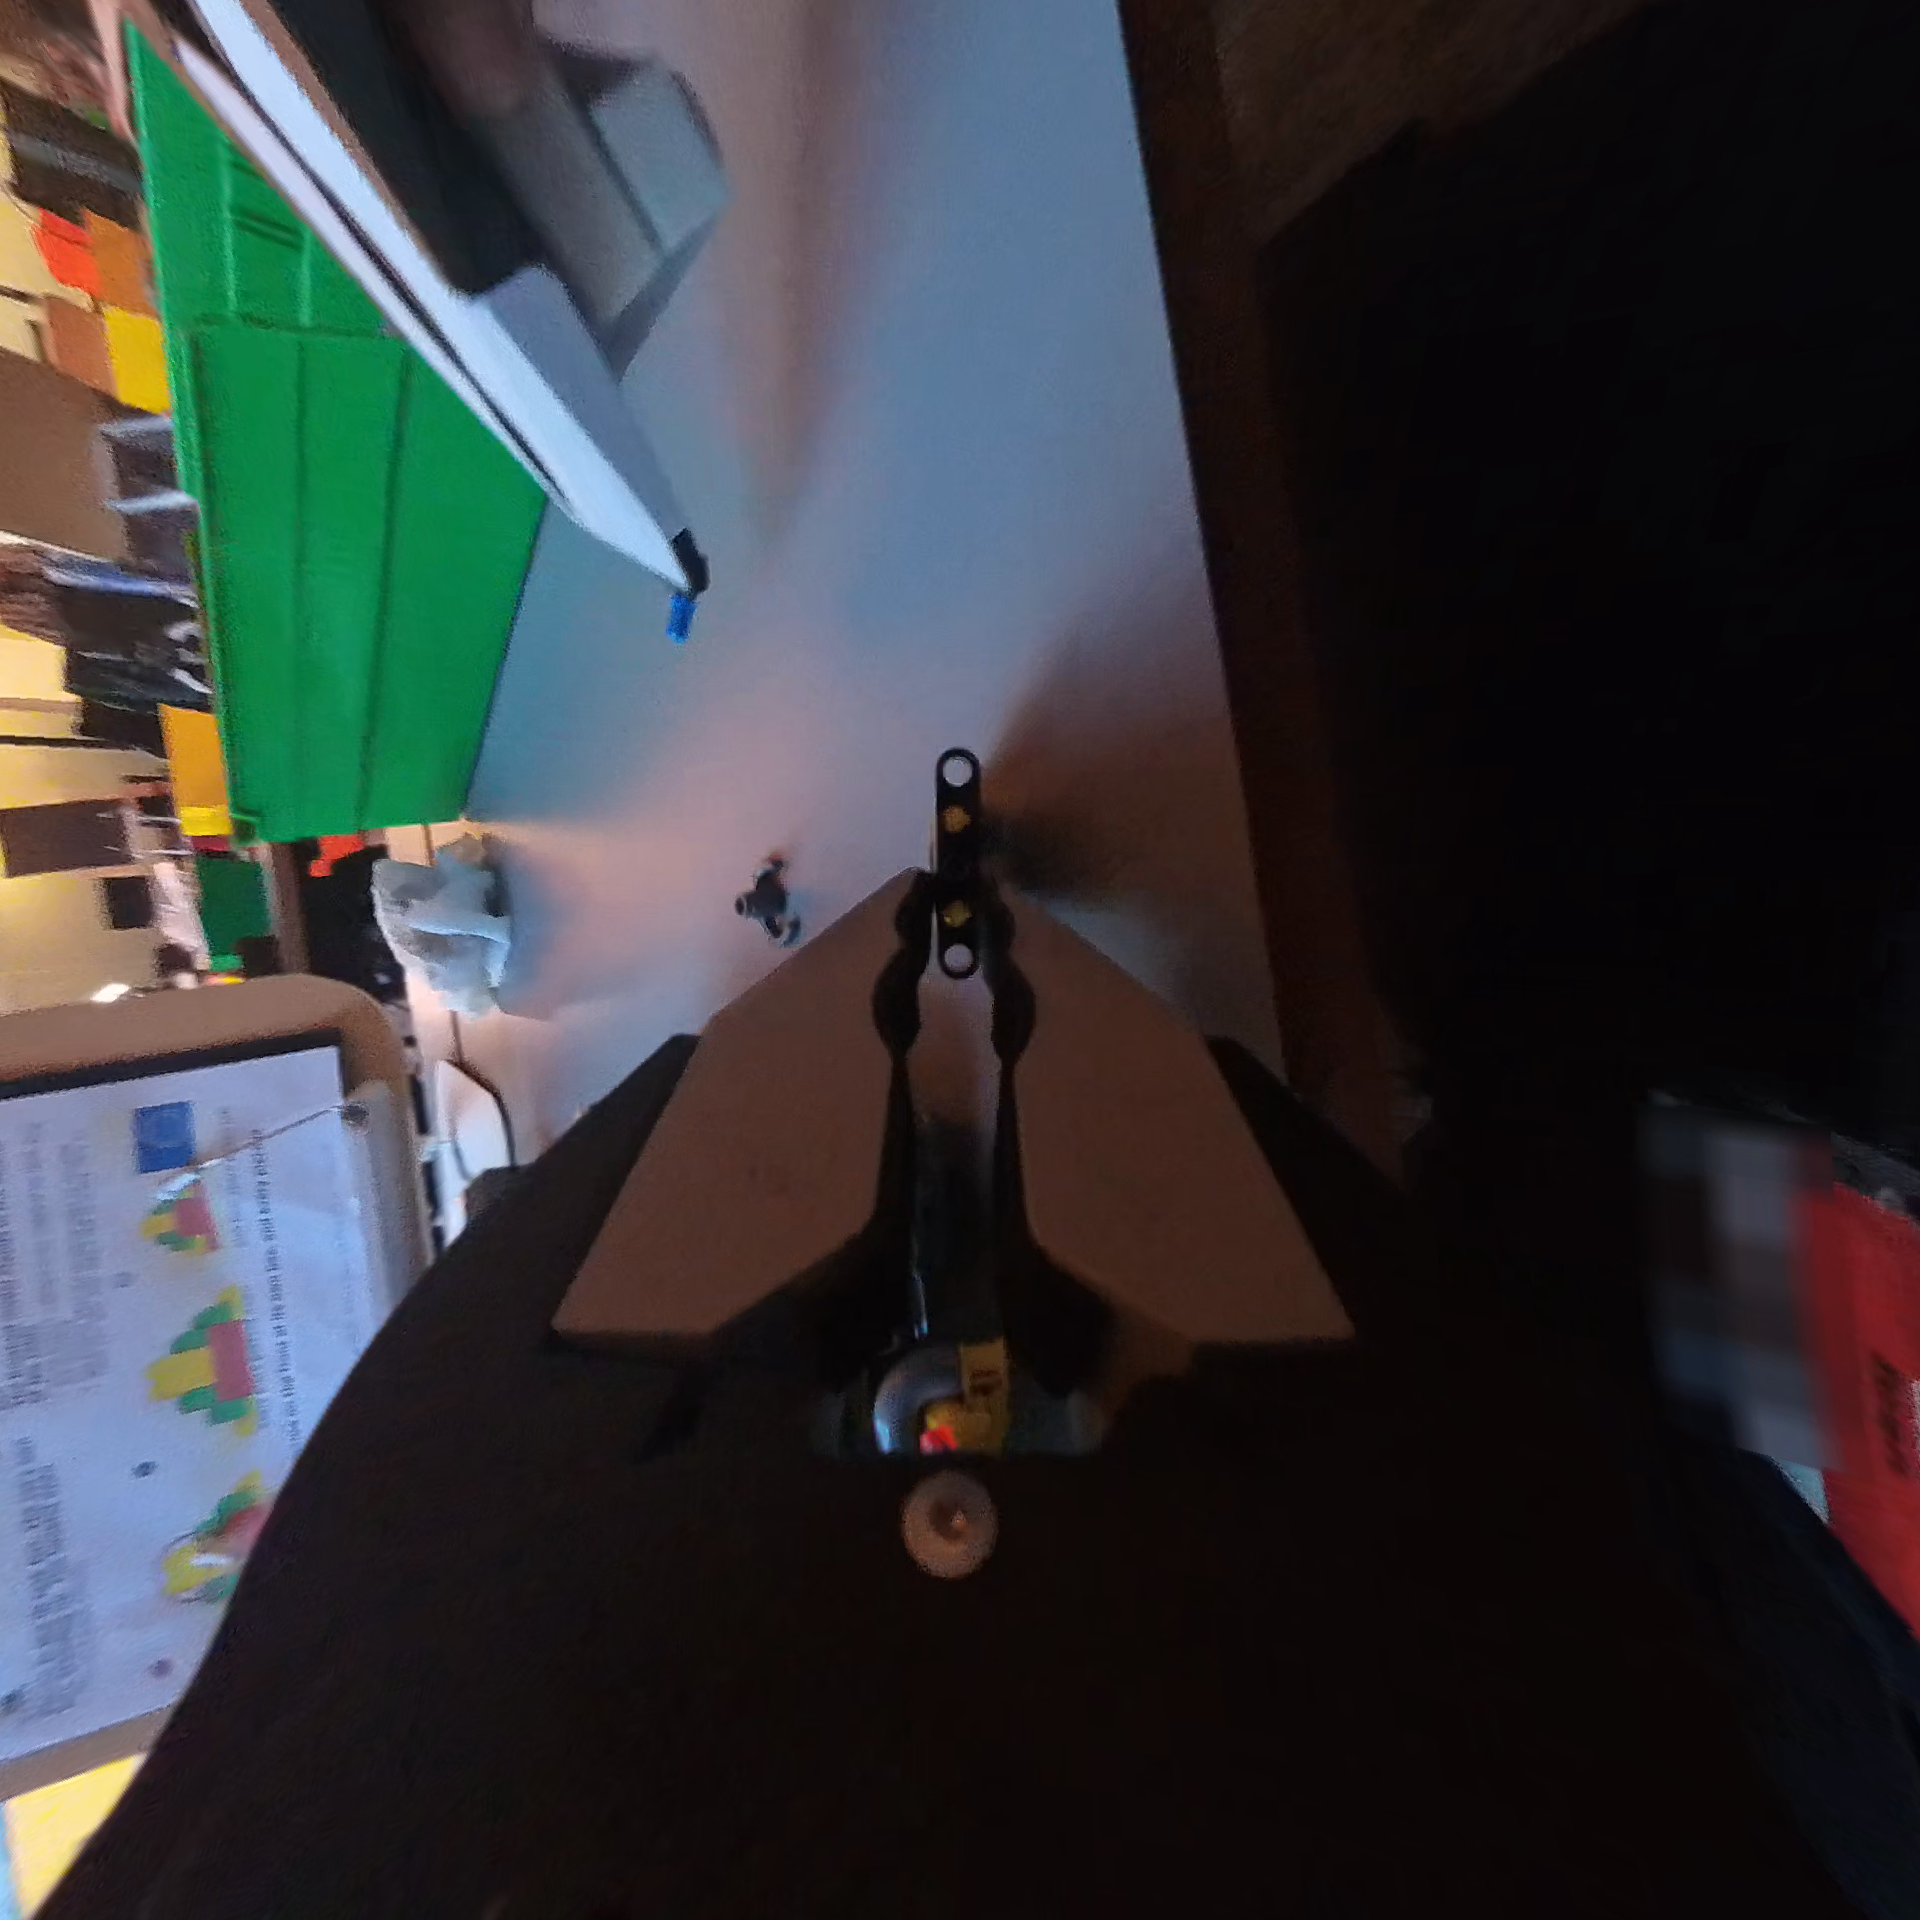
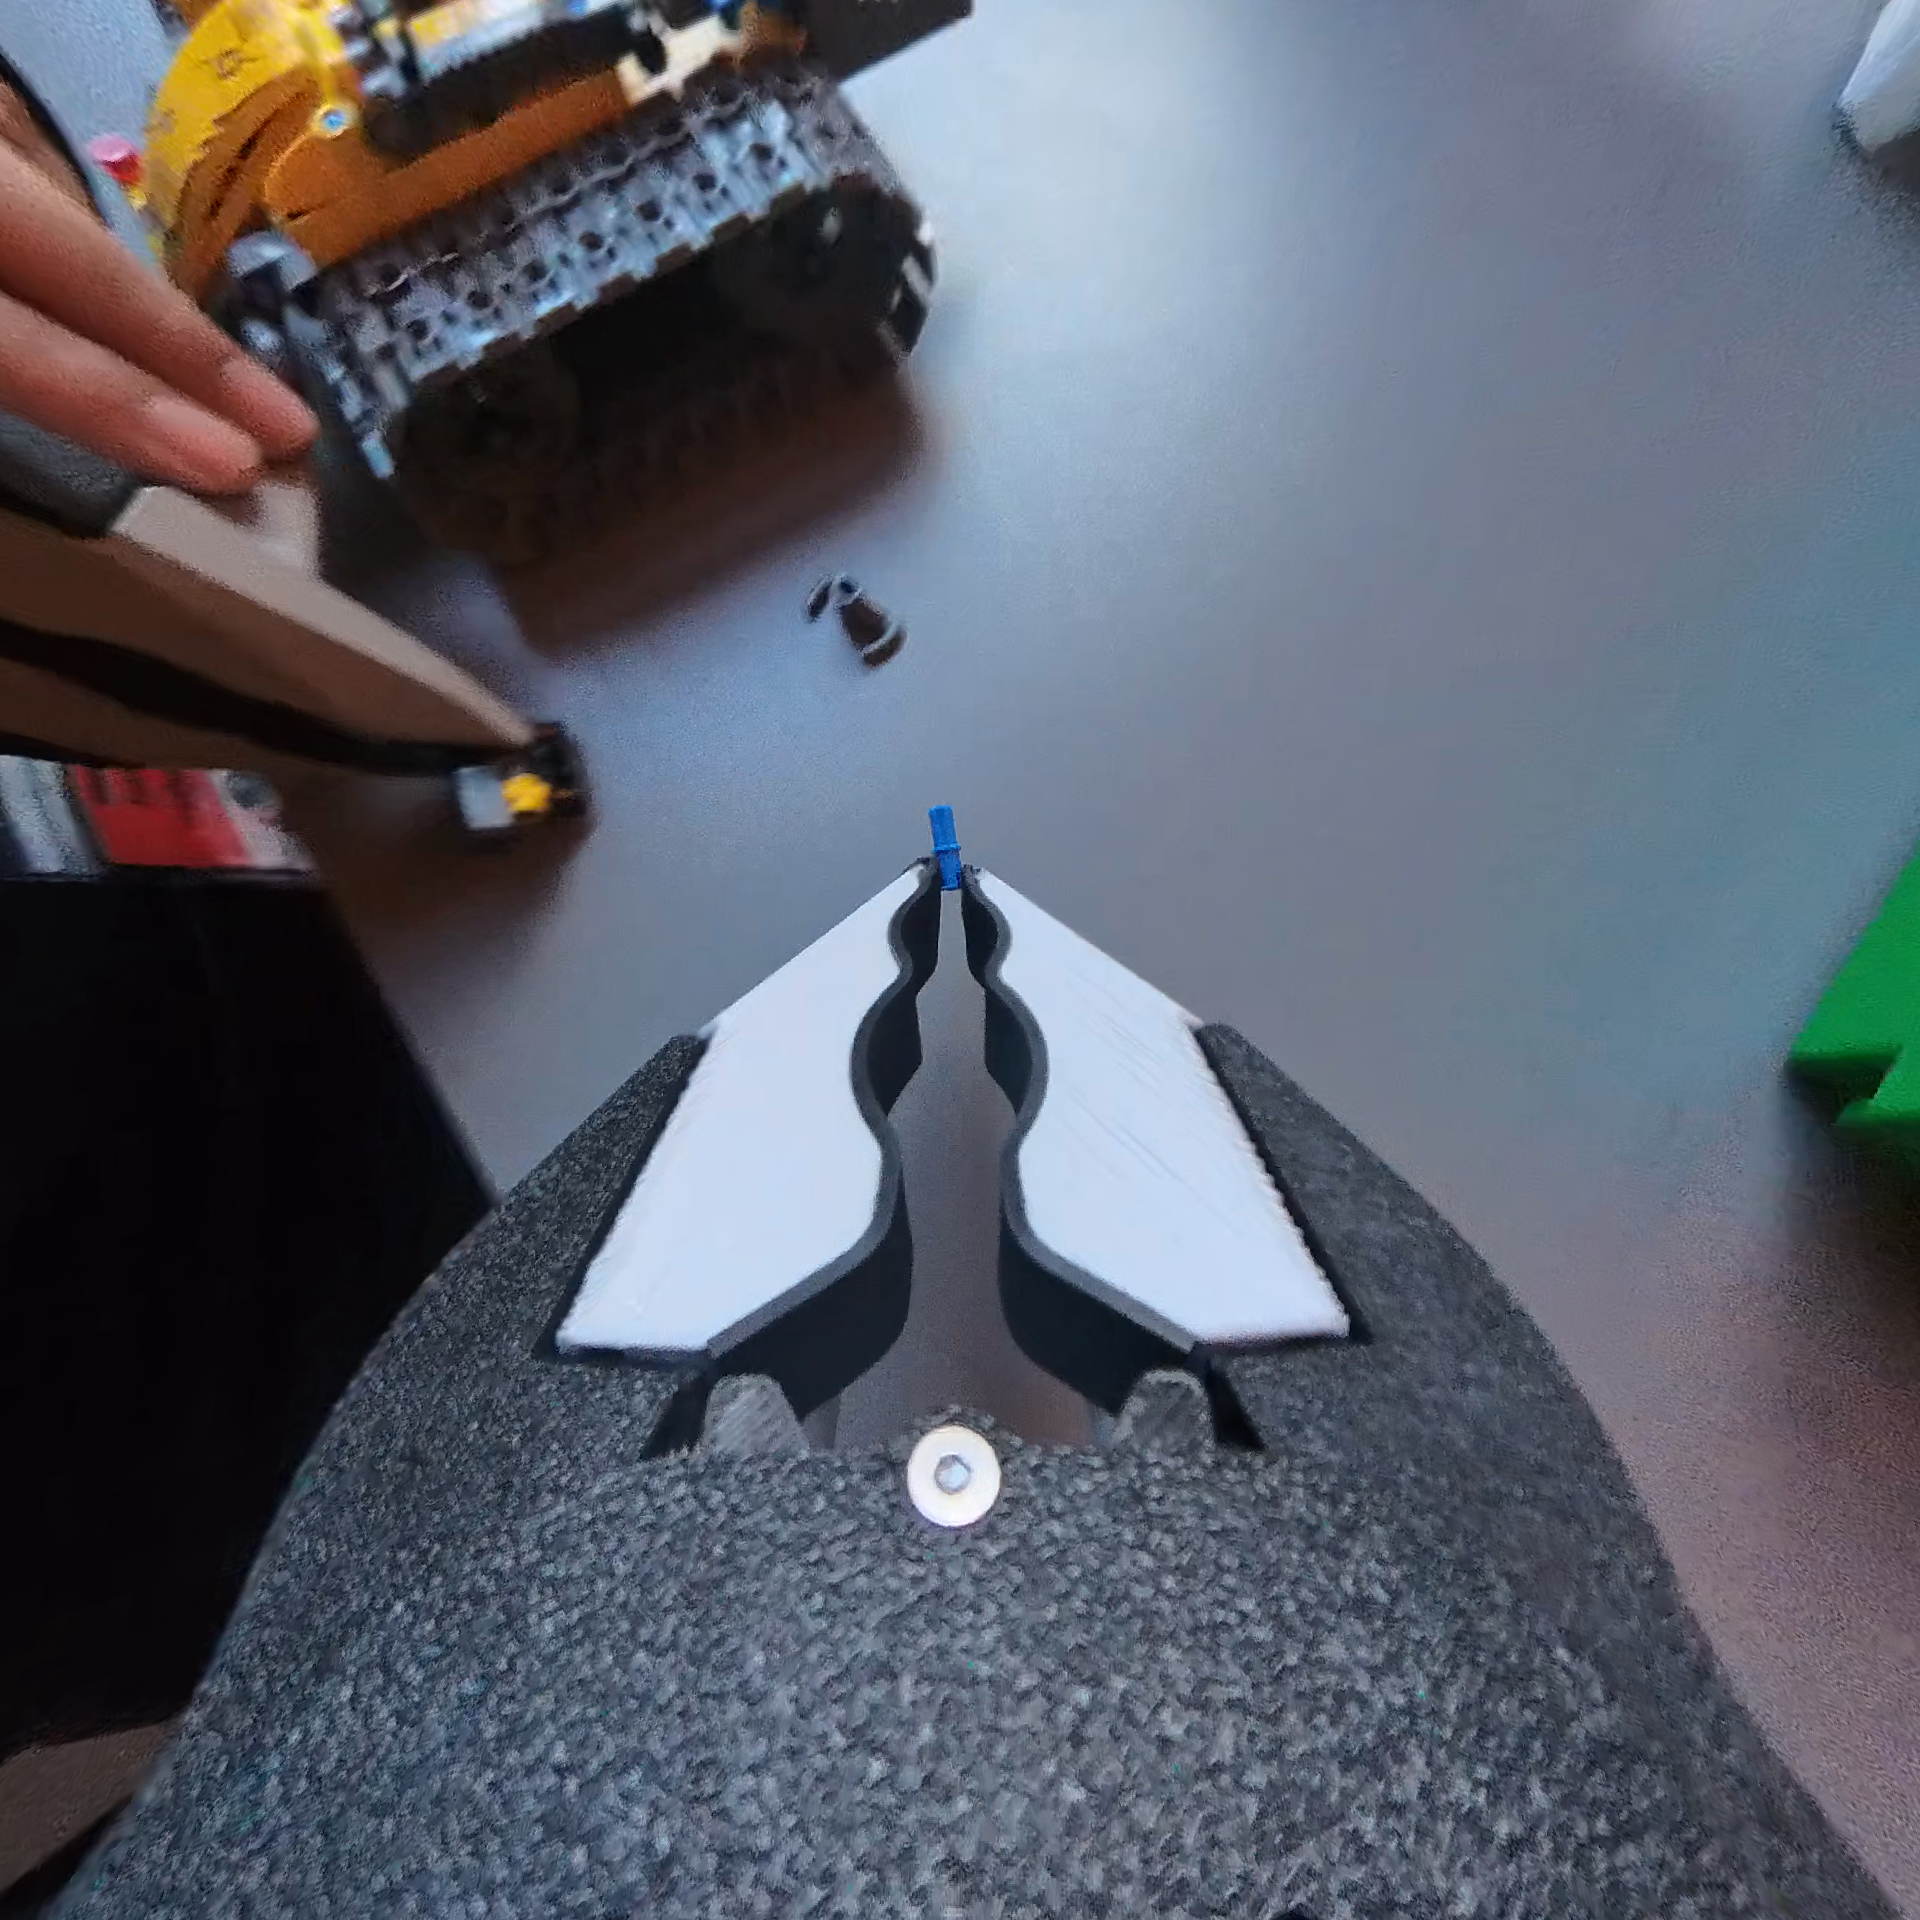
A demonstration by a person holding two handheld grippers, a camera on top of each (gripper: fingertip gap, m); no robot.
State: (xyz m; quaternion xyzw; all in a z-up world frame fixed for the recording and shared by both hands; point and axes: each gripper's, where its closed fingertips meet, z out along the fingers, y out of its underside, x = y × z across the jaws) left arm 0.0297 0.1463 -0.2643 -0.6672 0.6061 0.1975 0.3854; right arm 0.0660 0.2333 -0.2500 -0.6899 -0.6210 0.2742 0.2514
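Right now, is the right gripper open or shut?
Shut: the right gripper pinches a small blue pin between its fingertips.

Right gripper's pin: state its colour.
Blue: the small pin clamped in the right gripper tips, clearest in the right wrist view.

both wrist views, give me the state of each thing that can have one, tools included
left tool: shut on black beam, held off the table
black beam: pinched upright at the fingertips, yellow pins in two holes, end holes empty
right tool: shut on blue pin
blue pin: gripped at the fingertips, sticking out forward
yellow tracked model: standing on the table, part built
small black parts: lying loose on the table
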